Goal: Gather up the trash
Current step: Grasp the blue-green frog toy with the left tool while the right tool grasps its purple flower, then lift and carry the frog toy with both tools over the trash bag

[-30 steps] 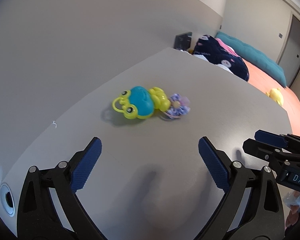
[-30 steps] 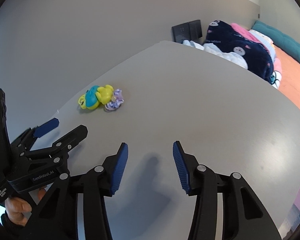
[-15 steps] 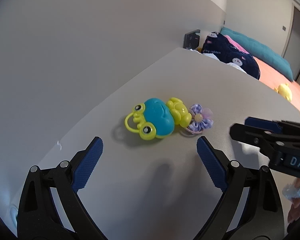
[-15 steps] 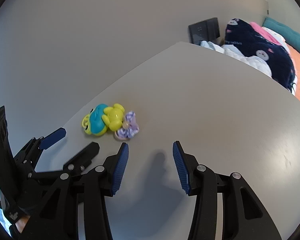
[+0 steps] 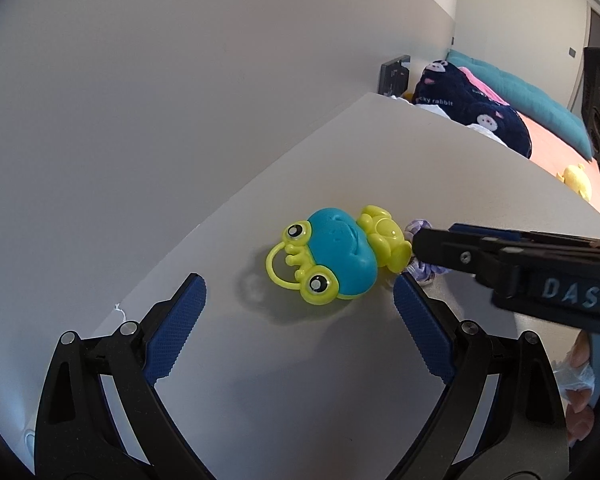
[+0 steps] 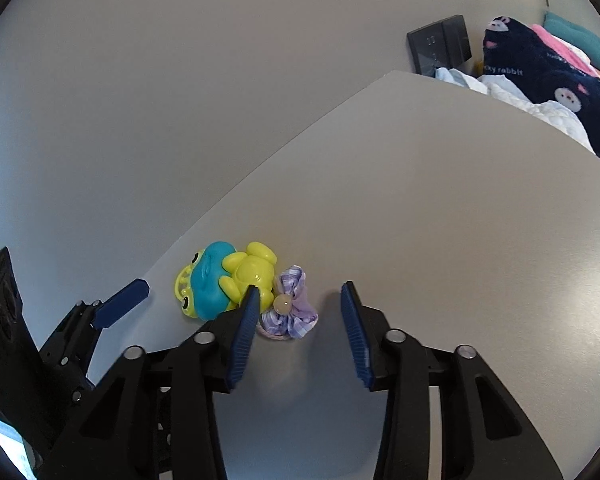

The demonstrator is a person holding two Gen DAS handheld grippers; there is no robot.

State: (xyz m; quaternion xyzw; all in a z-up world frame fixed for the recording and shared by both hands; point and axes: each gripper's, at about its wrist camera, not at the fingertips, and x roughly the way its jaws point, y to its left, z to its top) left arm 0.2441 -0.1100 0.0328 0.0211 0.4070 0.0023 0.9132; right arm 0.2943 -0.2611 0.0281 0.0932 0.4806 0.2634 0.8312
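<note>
both grippers now nearer the frog toy

A home bedroom. A grey surface stands against a plain wall, with a bed just beyond it carrying a teal pillow, a navy rabbit-print blanket and a child's frog toy.
</note>
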